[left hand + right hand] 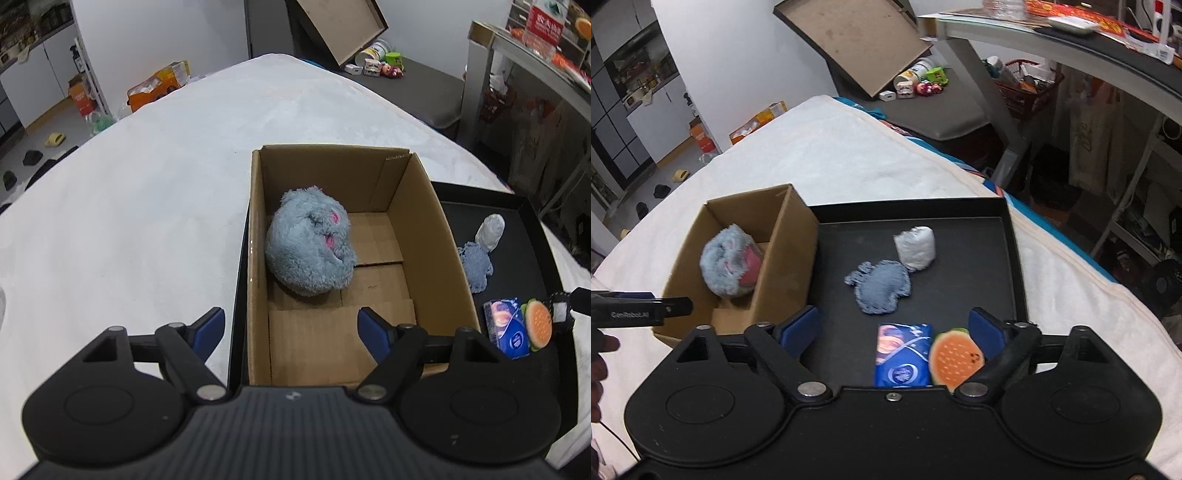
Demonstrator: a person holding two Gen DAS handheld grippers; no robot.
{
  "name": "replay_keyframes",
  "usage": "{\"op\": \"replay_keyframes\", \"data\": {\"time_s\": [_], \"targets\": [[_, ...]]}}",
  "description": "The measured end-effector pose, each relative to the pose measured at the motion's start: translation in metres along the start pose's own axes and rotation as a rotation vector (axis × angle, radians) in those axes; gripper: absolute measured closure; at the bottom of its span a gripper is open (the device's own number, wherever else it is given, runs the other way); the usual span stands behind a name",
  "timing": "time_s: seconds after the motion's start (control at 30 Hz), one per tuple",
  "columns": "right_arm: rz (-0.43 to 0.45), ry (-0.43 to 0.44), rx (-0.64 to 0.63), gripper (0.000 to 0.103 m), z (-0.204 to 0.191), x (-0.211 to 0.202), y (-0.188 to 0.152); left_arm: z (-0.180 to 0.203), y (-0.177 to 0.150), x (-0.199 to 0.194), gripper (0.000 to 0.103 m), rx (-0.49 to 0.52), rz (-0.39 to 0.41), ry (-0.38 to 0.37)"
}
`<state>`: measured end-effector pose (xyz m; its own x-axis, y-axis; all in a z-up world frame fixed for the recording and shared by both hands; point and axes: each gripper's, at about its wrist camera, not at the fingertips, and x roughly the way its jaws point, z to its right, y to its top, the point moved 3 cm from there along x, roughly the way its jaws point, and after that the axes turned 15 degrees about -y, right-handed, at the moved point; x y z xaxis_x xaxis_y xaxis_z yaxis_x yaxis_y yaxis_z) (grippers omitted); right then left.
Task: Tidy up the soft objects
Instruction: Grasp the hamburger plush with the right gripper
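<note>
A lived-in room of a home, with a bed covered by a white fleecy blanket (147,184) filling the middle. Slippers (54,139) and dark shoes lie on the floor by white cabinets (44,74), beside orange cardboard boxes (159,86). A low grey bench (938,110) holds small toys and a tin, and a metal shelf rack (1126,147) stores bags and household goods.
</note>
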<state>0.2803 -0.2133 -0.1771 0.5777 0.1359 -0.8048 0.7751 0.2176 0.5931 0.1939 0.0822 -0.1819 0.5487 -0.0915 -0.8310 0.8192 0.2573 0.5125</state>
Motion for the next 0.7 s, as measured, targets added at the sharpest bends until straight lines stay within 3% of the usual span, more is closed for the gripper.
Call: {"op": "replay_keyframes", "data": {"time_s": [0.13,0.43,0.7], "targets": [[-0.027,0.002,0.003,0.027,0.011,0.01,-0.009,0.004,-0.001,0.005,0.026,0.025,-0.018,0.002],[-0.1,-0.001,0.046,0.035,0.029,0.046,-0.031,0.01,-0.003,0.011,0.026,0.061,-0.04,0.013],[-0.151,-0.003,0.063,0.036,0.036,0.07,-0.046,0.017,-0.002,0.019,0.025,0.084,-0.068,0.034]]}}
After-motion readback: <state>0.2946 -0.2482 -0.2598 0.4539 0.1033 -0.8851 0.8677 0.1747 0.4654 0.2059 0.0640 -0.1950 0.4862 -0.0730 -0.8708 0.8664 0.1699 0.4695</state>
